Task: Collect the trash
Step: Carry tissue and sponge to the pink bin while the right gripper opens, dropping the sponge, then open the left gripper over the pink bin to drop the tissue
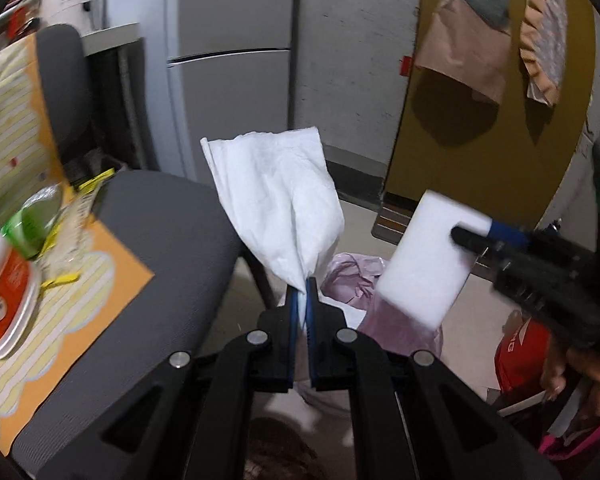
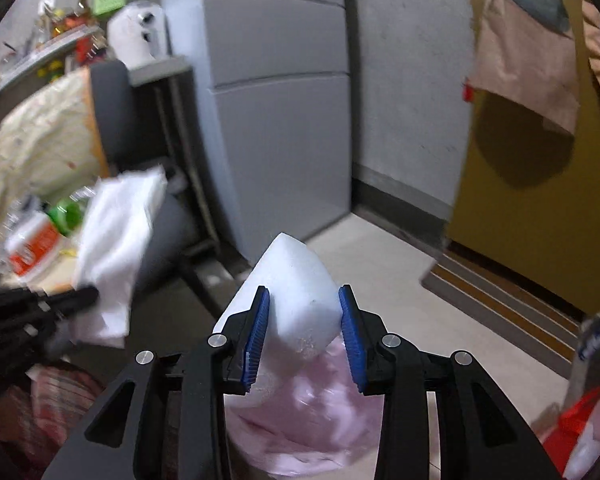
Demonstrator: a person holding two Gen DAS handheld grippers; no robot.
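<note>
My left gripper (image 1: 300, 284) is shut on the corner of a crumpled white paper tissue (image 1: 276, 200), which stands up from its blue pads. My right gripper (image 2: 303, 292) holds a white foam block (image 2: 296, 296) between its blue pads, and both pads touch the block's sides. A pink plastic trash bag (image 2: 312, 412) lies open on the floor just below both grippers. In the left wrist view the right gripper (image 1: 466, 238) comes in from the right with the foam block (image 1: 428, 256) above the bag (image 1: 348, 276). In the right wrist view the left gripper (image 2: 76, 296) and the tissue (image 2: 116, 240) show at the left.
A grey office chair (image 1: 160, 240) stands left of the bag. Beyond it, a table with an orange and yellow cloth (image 1: 100, 280) holds a white and orange container (image 1: 4, 300) and a green bottle (image 1: 32, 228). A grey cabinet (image 1: 228, 60), a yellow door (image 1: 480, 120) and a red bag (image 1: 520, 348) surround the spot.
</note>
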